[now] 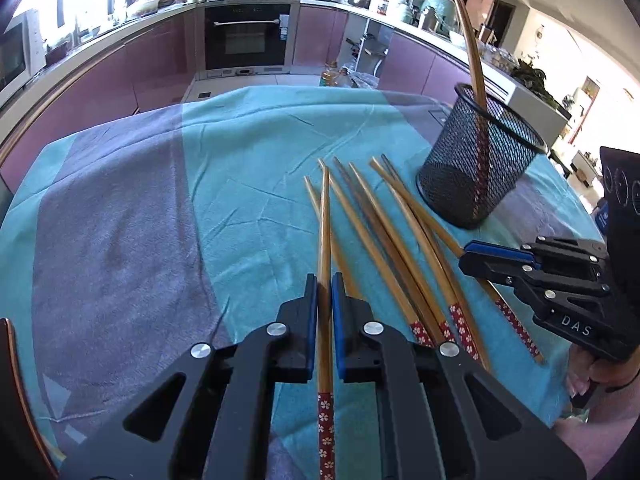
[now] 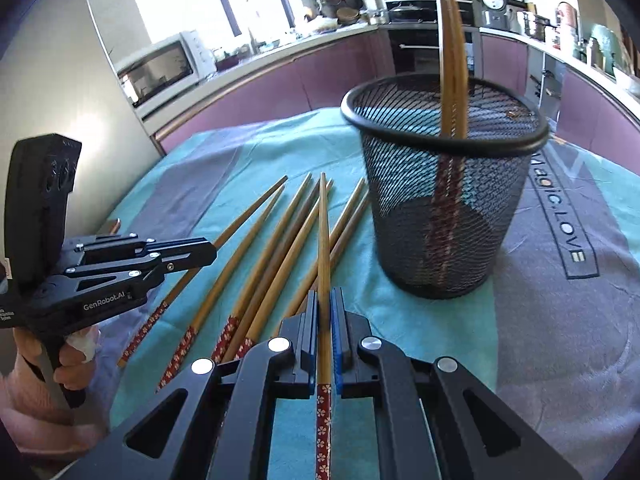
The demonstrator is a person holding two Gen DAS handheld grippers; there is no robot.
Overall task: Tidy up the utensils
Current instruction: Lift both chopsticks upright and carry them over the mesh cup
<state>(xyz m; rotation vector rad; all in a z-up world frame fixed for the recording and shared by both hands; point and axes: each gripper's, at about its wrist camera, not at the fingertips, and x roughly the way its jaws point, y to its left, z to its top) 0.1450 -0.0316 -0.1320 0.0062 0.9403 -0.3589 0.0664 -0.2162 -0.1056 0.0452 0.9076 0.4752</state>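
The red flowered end of each held chopstick runs off the bottom edge of its view, and through the mesh the lower parts of the two sticks (image 2: 452, 60) standing in the cup (image 2: 440, 200) show only dimly. Where the right tongs meet the pile cannot be told from the left view. A teal and grey cloth (image 1: 140, 208) covers the table, printed with lettering near the cup; behind it curves a kitchen with purple cabinets, an oven (image 1: 247, 36), a microwave (image 2: 160, 68) and a crowded counter under bright windows. The left tongs (image 1: 324, 292) are drawn narrow on one chopstick (image 1: 325, 240), its bare tip pointing away over the cloth. The right tongs (image 2: 325, 304) are likewise pinched on a chopstick (image 2: 323, 240), whose tip points toward the left of the cup. The loose chopsticks (image 1: 396, 240) lie fanned on the cloth between the two tongs, patterned ends nearest the person, with the cup upright just beyond them. A hand (image 2: 60, 360) grips the left tongs' handle.
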